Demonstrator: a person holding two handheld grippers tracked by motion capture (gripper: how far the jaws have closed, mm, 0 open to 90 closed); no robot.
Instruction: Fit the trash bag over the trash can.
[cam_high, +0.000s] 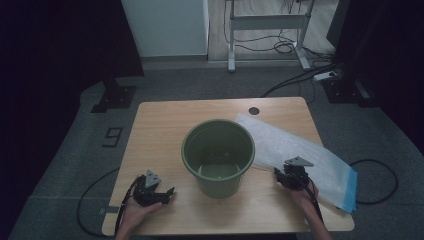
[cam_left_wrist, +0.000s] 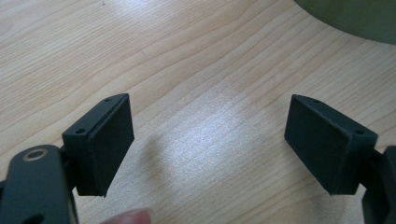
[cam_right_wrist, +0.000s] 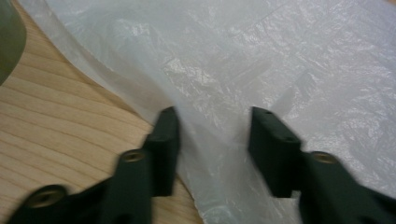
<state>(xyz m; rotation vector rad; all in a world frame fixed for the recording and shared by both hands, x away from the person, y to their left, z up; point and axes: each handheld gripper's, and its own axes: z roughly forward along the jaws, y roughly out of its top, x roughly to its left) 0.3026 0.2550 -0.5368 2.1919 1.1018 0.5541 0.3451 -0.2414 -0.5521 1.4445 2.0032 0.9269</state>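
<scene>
At the table's near left the left gripper (cam_high: 159, 192) rests on the bare wood with its jaws wide apart and nothing between them. In the middle stands the green bucket (cam_high: 218, 156), upright and seemingly empty, though its bottom is dim. To its right the clear plastic bag (cam_high: 300, 155) lies flat, its edge touching the bucket, and the right gripper (cam_right_wrist: 212, 147) straddles the bag's near edge, jaws partly apart, not pressing the film.

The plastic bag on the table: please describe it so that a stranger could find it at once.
On the wooden table, look just right of the green bucket in the middle. The plastic bag lies flat there, reaching toward the table's right edge, with the right gripper over its near edge. It is translucent white with a blue end.
</scene>
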